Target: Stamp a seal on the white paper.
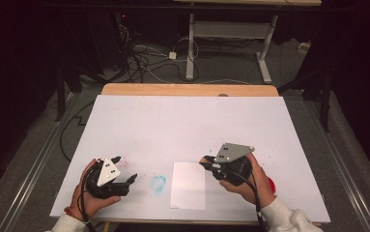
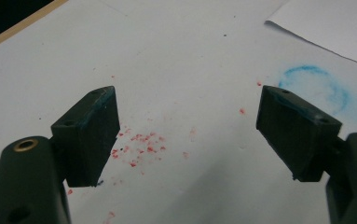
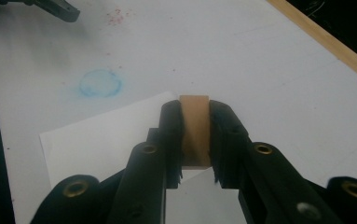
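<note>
My right gripper (image 3: 195, 109) is shut on a small tan block (image 3: 195, 133), which stands upright between its black jaws. It hovers over the right edge of a white paper sheet (image 3: 106, 135). In the high view the right gripper (image 1: 204, 161) sits at the sheet's (image 1: 188, 185) upper right corner. My left gripper (image 1: 126, 167) rests near the table's front left, open with nothing between its pads (image 2: 92, 135). A blue ring stain (image 1: 158, 183) lies between the left gripper and the sheet.
Red specks (image 2: 139, 144) dot the white table cover (image 1: 187, 121) under the left gripper. A small red thing (image 1: 271, 183) peeks out beside the right hand. The table's wooden far edge (image 1: 187, 89) shows beyond the cover. Cables and a desk frame lie on the floor behind.
</note>
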Demonstrator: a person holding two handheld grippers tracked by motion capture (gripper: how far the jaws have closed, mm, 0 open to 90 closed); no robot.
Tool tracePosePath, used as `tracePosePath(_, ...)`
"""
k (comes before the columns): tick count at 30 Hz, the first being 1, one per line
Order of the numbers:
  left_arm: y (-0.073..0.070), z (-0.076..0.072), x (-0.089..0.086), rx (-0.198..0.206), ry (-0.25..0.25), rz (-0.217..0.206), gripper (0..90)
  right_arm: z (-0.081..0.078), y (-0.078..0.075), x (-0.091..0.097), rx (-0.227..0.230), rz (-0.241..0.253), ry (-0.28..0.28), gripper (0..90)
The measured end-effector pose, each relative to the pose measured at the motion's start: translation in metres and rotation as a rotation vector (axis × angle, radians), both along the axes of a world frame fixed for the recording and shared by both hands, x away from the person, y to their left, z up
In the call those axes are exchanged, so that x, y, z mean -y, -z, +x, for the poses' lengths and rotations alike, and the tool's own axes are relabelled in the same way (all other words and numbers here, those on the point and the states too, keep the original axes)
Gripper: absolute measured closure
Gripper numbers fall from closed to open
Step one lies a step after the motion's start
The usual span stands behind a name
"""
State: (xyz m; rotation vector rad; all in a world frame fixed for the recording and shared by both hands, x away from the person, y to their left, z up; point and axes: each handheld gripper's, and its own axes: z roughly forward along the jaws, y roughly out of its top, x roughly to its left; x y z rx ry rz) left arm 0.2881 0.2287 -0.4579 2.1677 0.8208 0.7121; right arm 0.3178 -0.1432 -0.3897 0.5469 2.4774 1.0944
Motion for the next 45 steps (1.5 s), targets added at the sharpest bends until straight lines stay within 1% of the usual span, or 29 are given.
tracePosePath(1,0.000,0.000,0.000,0.000,0.001,0.000,20.6,0.000,0.003,-0.006,-0.003,-0.009,-0.009,75.7)
tracePosePath(2,0.000,0.000,0.000,0.002,0.001,0.001,20.6,0.000,0.003,-0.006,-0.003,-0.009,-0.009,75.7)
tracePosePath(8,0.000,0.000,0.000,0.000,0.000,0.002,20.6,0.000,0.011,-0.021,-0.009,-0.038,-0.031,75.7)
tracePosePath(13,0.000,0.000,0.001,0.000,0.002,0.004,20.6,0.001,0.020,-0.032,-0.031,-0.059,-0.052,75.7)
tracePosePath(16,0.001,0.000,0.001,-0.001,0.001,0.009,20.6,0.001,0.025,-0.038,-0.035,-0.075,-0.061,75.7)
tracePosePath(18,0.001,0.000,0.000,0.000,0.001,0.004,20.6,0.001,0.029,-0.041,-0.041,-0.085,-0.067,75.7)
tracePosePath(26,0.000,0.000,0.001,0.003,-0.001,0.013,20.6,0.001,0.042,-0.049,-0.066,-0.122,-0.086,75.7)
tracePosePath(32,0.001,0.000,0.001,0.004,-0.012,0.024,20.7,0.002,0.054,-0.054,-0.094,-0.151,-0.099,75.7)
tracePosePath(40,0.000,0.000,0.001,0.002,-0.007,0.022,20.7,0.005,0.067,-0.057,-0.121,-0.190,-0.105,75.8)
tracePosePath(42,0.000,0.000,0.000,0.002,-0.007,0.022,20.7,0.006,0.068,-0.058,-0.128,-0.194,-0.105,75.7)
tracePosePath(45,0.000,0.000,0.001,0.002,-0.005,0.023,20.7,0.007,0.070,-0.056,-0.141,-0.185,-0.102,75.8)
